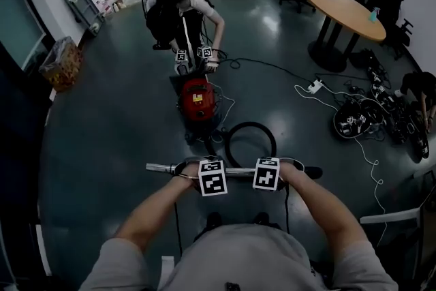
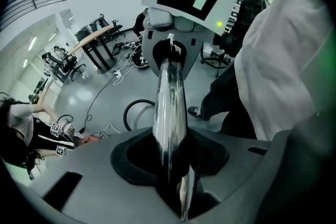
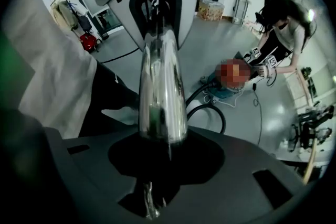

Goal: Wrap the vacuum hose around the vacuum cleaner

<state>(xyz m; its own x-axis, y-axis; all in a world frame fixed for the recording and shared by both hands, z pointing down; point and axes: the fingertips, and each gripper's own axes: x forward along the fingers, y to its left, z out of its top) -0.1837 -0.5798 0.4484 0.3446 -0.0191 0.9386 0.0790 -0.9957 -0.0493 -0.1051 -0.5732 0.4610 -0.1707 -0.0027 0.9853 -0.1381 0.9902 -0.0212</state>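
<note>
- Head view: a chrome wand (image 1: 161,166) is held level across the bottom of the picture. The left gripper (image 1: 211,177) and the right gripper (image 1: 267,174) are set side by side on it.
- The vacuum hose (image 1: 251,124) is seen as a black loop on the floor (image 1: 102,126) just beyond the wand. It lies between the wand and the red vacuum cleaner (image 1: 197,99).
- A second person (image 1: 177,0) is bent over the far end of the cleaner.
- Bare floor is left open to the left of the cleaner. On the right the room is hemmed in by cables (image 1: 327,102) and a round table (image 1: 344,7).
- Left gripper view: the left gripper (image 2: 170,165) is closed partway, with its jaws clamped on the wand (image 2: 169,107). The wand runs straight through the recess and on to the other gripper. The hose loop (image 2: 128,110) is seen on clear floor to the left, and a red edge of the cleaner (image 2: 92,138) beyond it.
- Right gripper view: the right gripper (image 3: 157,165) is likewise closed partway on the wand (image 3: 160,97). The hose (image 3: 218,113) is curled on the floor to the right, with open floor around it.
</note>
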